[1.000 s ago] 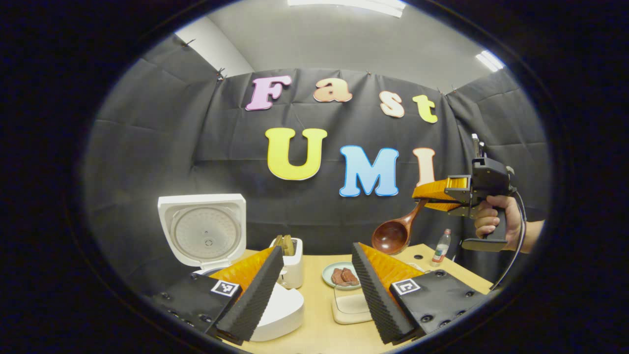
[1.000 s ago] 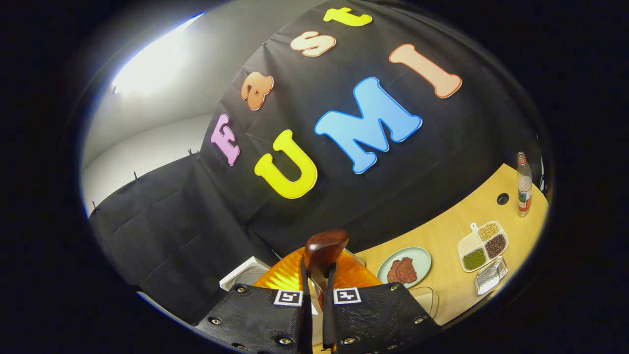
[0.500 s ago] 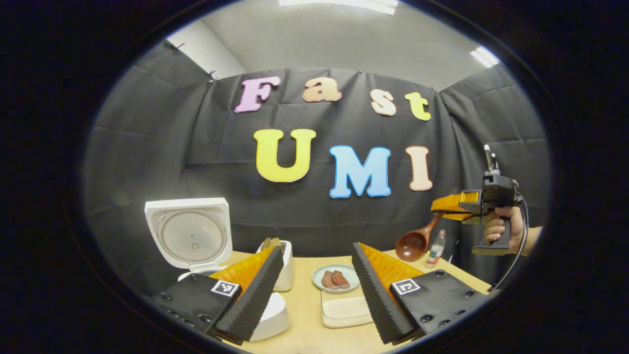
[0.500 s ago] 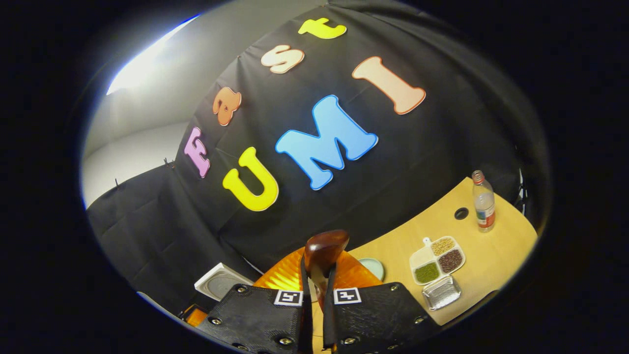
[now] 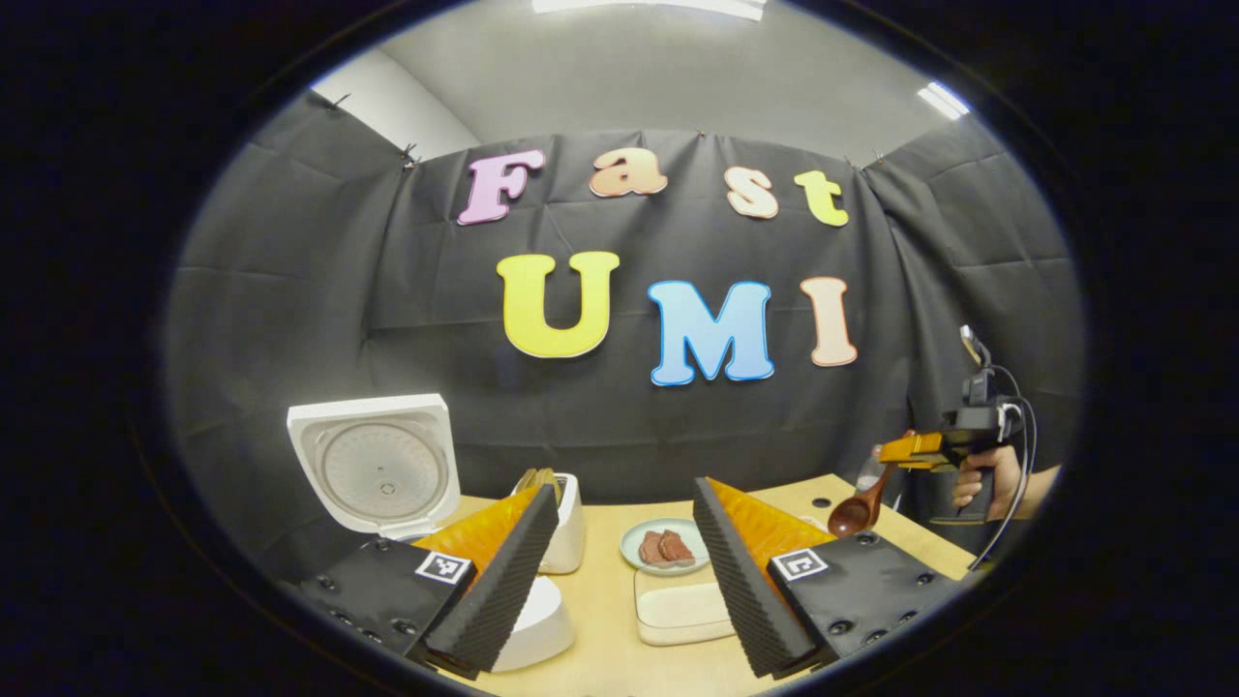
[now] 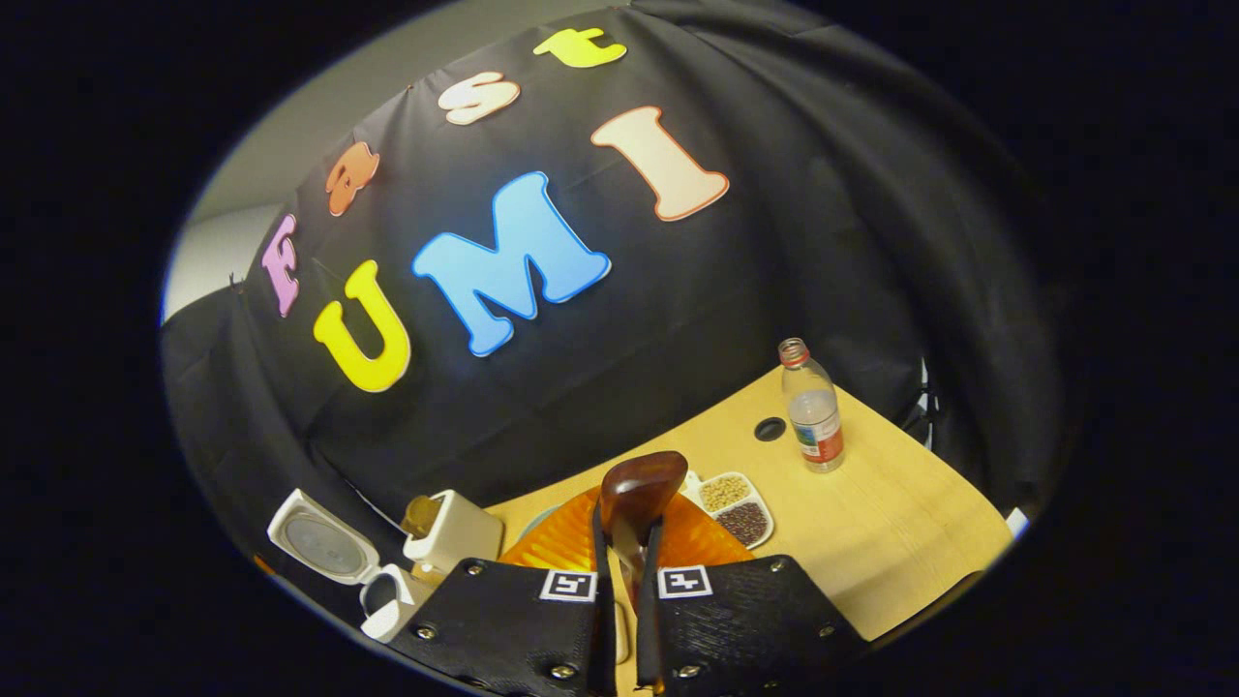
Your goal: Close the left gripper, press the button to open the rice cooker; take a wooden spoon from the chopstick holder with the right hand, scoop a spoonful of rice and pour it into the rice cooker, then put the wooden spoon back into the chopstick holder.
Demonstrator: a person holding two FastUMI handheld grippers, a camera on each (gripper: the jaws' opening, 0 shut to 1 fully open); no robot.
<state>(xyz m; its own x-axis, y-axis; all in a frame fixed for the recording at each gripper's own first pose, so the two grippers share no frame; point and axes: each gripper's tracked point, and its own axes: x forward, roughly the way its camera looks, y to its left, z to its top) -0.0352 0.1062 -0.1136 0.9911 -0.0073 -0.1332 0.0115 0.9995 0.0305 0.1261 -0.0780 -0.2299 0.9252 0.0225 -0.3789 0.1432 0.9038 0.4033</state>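
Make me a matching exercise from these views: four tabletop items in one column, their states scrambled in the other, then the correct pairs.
Things:
1. white rice cooker
2. brown wooden spoon
3. clear plastic bottle
4. pale green round plate

States:
A. holds reddish-brown pieces
B. lid raised
C. stands upright near a table hole
D. gripped in the right tool

Pairs: 1-B, 2-D, 3-C, 4-A

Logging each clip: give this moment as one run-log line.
white rice cooker: lid open | right gripper: shut on brown wooden spoon | left gripper: open
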